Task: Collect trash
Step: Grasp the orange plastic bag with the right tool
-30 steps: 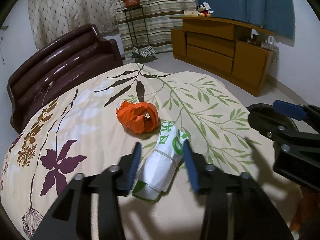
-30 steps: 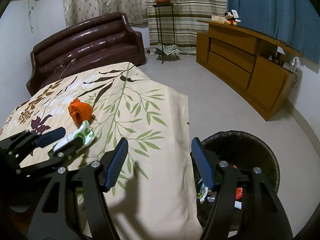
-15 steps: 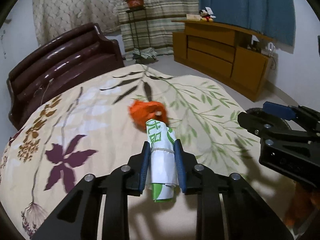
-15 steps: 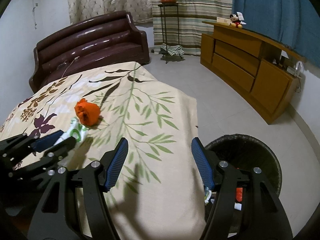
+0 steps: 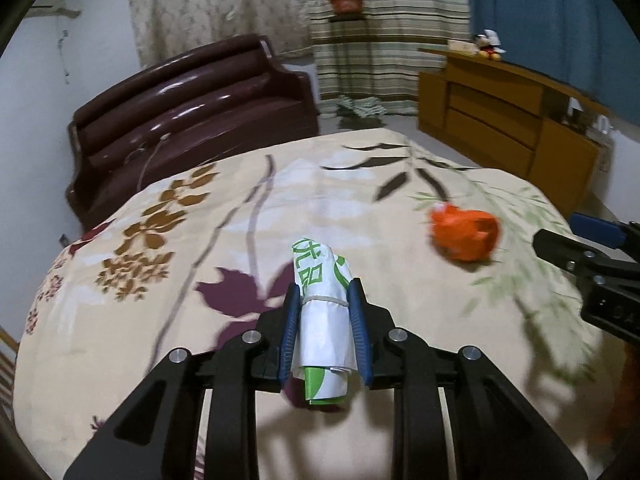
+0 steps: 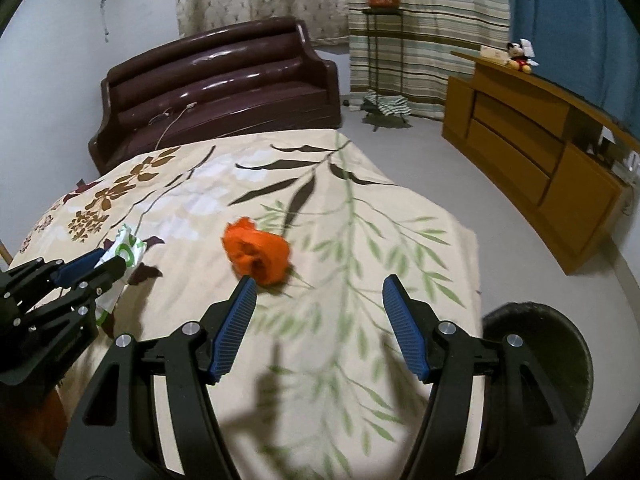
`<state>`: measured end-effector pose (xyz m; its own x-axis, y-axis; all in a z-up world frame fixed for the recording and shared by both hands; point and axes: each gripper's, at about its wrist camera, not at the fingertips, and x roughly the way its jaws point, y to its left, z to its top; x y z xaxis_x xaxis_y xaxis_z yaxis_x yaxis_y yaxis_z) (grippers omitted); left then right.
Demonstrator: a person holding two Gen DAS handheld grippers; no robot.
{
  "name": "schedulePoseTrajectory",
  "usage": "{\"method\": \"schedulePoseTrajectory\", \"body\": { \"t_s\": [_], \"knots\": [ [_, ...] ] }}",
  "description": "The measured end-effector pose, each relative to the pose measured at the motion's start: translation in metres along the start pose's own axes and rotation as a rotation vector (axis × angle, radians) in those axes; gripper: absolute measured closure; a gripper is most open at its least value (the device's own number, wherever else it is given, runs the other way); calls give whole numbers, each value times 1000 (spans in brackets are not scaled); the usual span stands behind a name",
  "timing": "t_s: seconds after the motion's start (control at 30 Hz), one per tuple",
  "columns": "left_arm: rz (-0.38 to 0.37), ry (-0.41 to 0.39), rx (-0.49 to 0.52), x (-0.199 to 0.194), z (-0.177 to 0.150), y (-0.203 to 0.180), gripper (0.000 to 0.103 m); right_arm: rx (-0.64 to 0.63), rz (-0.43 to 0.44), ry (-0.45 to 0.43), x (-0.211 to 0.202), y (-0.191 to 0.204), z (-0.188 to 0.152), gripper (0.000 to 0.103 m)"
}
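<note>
My left gripper (image 5: pixel 325 294) is shut on a rolled white-and-green paper wrapper (image 5: pixel 322 312), held a little above the floral bedspread (image 5: pixel 224 248). The same roll (image 6: pixel 124 252) shows in the right wrist view between the left gripper's blue pads at the far left. A crumpled orange wad (image 5: pixel 466 233) lies on the spread to the right of the roll. My right gripper (image 6: pixel 320 288) stands open just short of the orange wad (image 6: pixel 258 254), nothing between its fingers. A black trash bin (image 6: pixel 560 360) sits on the floor beside the bed, at the lower right.
A dark brown sofa (image 6: pixel 220 80) stands beyond the bed. A wooden sideboard (image 6: pixel 540 152) runs along the right wall, with a plant stand (image 6: pixel 378 40) by the striped curtain. Grey floor (image 6: pixel 440 168) lies between bed and sideboard.
My left gripper closed on the paper roll and lifted it leftward off the spread. My right gripper swung left from over the bin toward the orange wad, still open.
</note>
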<state>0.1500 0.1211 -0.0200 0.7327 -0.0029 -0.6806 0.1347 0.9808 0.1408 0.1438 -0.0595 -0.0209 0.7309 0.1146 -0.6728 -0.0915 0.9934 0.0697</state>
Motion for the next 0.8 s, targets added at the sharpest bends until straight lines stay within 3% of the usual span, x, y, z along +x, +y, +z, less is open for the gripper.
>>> {"method": "schedulePoseTrajectory", "body": {
  "t_s": [0.2,0.7,0.8],
  "knots": [
    [63,12,-35,11,2,28,77,-28,14,20,20,19,12,39],
    [77,30,-79,22,2,47,77,-90,-5,114,70,43,22,39],
    [76,32,-80,23,1,48,77,-95,-6,125,72,43,21,49]
  ]
}}
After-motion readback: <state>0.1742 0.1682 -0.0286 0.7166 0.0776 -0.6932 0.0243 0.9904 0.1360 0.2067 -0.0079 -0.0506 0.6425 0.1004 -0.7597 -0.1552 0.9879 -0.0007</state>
